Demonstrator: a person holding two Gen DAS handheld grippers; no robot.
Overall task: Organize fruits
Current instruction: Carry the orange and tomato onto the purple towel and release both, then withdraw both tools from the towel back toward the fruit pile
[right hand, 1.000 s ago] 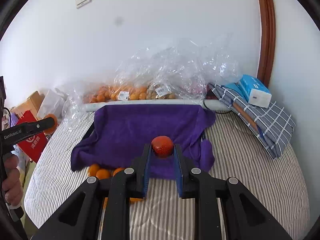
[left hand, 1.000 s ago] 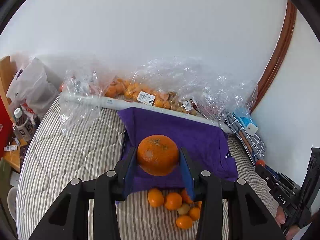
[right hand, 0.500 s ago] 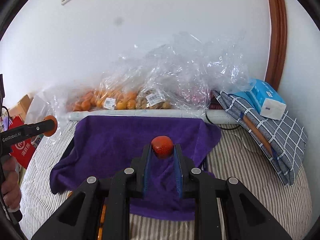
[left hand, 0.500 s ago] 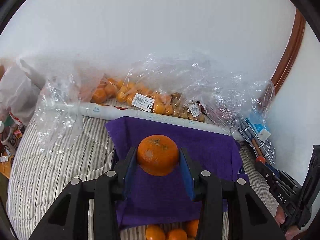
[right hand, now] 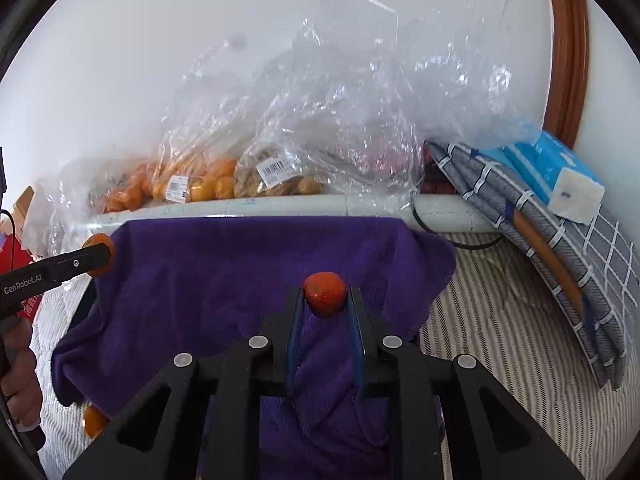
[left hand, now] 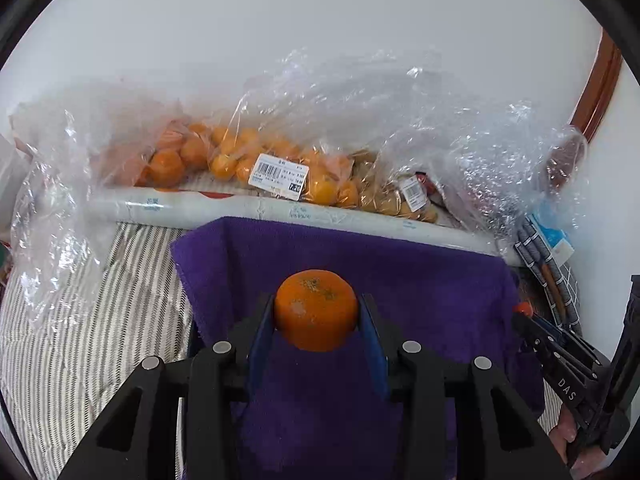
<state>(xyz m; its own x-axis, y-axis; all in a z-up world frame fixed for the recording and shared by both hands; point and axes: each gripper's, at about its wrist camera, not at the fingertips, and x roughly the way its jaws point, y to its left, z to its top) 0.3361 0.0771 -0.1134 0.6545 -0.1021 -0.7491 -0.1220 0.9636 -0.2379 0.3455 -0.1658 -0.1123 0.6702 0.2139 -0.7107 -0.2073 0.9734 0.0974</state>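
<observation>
The left claw (left hand: 316, 320) tilts downward over the purple towel (left hand: 420, 292), its blue pads pinching a large orange (left hand: 315, 309) by its sides; the fruit is round, slightly flattened, with dimpled skin and a pale scuff. The right claw (right hand: 325, 300) slopes down at a similar angle, pressed tight on a small red-orange fruit (right hand: 325, 294) with a glossy, speckled skin, held above the same towel. A hand (right hand: 18, 364) grips the left tool's handle at the left border of the right wrist view.

The towel is plush terry, draped with soft folds over something boxy in the middle of the bed (right hand: 500, 340), whose cover is quilted with fine grey and white stripes. One loose orange (right hand: 94, 420) peeks out by the towel's near left corner. Along the bed's far edge lies a long pale roll (left hand: 280, 210); behind it, crinkled clear plastic bags (left hand: 280, 152) with price labels hold small oranges and brownish fruit. At the far right corner rests a folded grey checked cloth (right hand: 560, 232) bearing a blue tissue pack (right hand: 556, 172).
</observation>
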